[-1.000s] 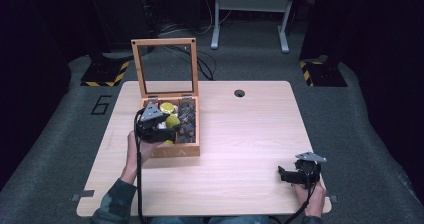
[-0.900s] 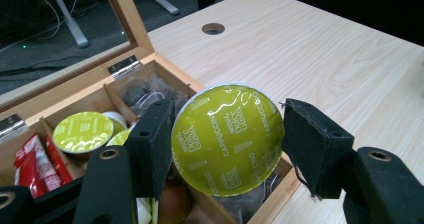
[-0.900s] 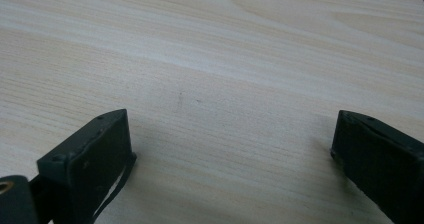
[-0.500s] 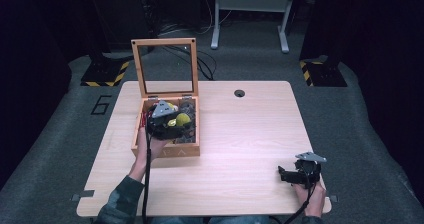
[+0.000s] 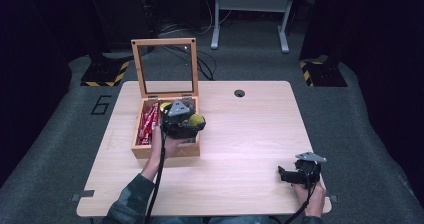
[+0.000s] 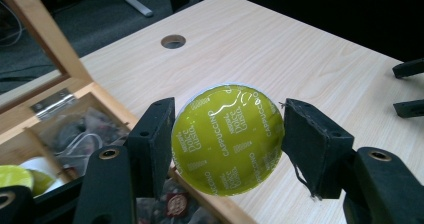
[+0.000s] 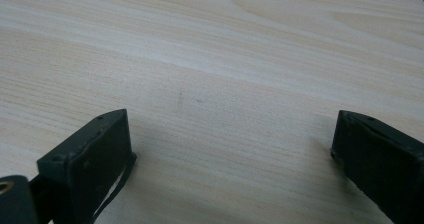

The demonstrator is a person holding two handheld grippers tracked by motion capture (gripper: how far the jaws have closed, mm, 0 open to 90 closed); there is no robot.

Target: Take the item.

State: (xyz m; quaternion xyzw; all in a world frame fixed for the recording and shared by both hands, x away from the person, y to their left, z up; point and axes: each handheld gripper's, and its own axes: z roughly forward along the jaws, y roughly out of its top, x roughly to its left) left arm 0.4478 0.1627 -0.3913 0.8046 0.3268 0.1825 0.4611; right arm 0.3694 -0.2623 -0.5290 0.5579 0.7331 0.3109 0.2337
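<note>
Left gripper view: the left gripper (image 6: pixel 227 144) clamps a green capsule (image 6: pixel 227 139) above the box (image 5: pixel 165 151) edge. Next, probably carry it toward 3 o'clock. The right gripper (image 7: pixel 230 154) rests wide open, empty.

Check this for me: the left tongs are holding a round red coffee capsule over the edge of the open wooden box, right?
Not quite. The round coffee capsule in the left tongs is yellow-green, not red, as the left gripper view shows. It is indeed held over the edge of the open wooden box.
</note>
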